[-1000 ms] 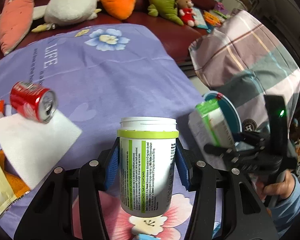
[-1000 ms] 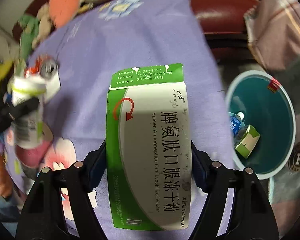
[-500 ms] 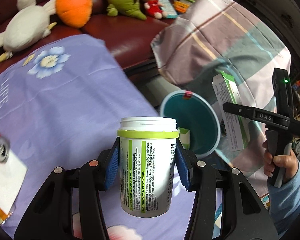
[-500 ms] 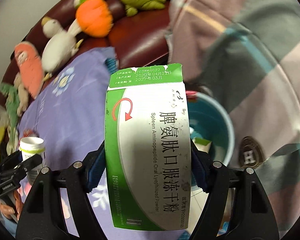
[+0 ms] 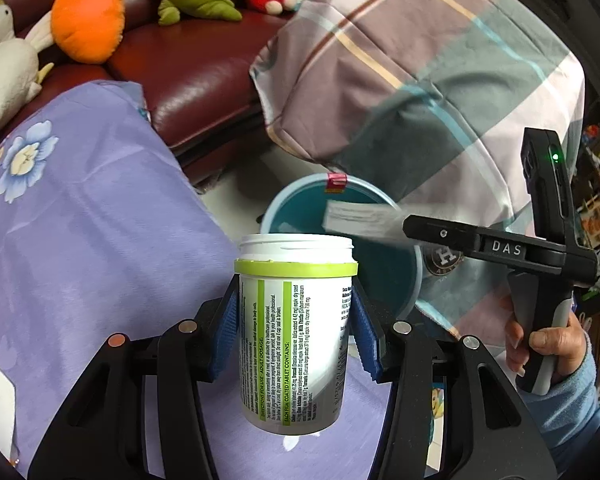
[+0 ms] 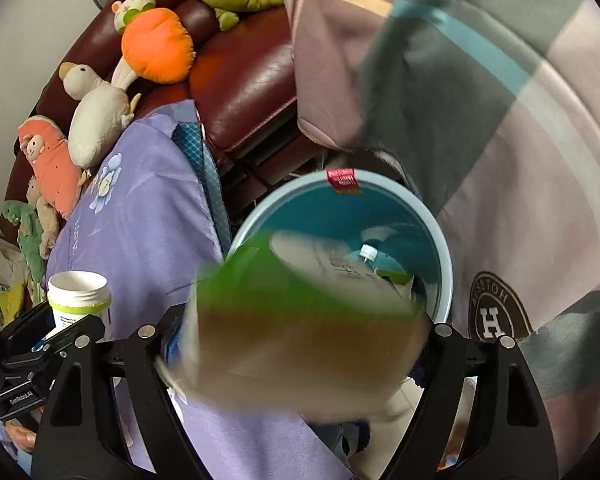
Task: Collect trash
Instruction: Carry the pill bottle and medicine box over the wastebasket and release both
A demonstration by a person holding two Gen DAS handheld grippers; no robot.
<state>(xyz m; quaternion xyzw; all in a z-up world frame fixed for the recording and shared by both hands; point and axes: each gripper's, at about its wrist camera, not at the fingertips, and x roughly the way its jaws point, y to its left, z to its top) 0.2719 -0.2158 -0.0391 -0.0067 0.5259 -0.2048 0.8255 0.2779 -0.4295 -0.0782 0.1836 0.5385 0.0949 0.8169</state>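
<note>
The right claw, its jaws just opening, is releasing the blurred green box over the teal bin; the left claw, gripping the white bottle, should be centring over the rim before letting go.

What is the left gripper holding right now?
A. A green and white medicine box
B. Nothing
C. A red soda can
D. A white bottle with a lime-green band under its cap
D: in the left wrist view the blue pads of the left gripper press on both sides of the white bottle, whose lime-green band sits just under the white cap, short of the teal bin.
</note>
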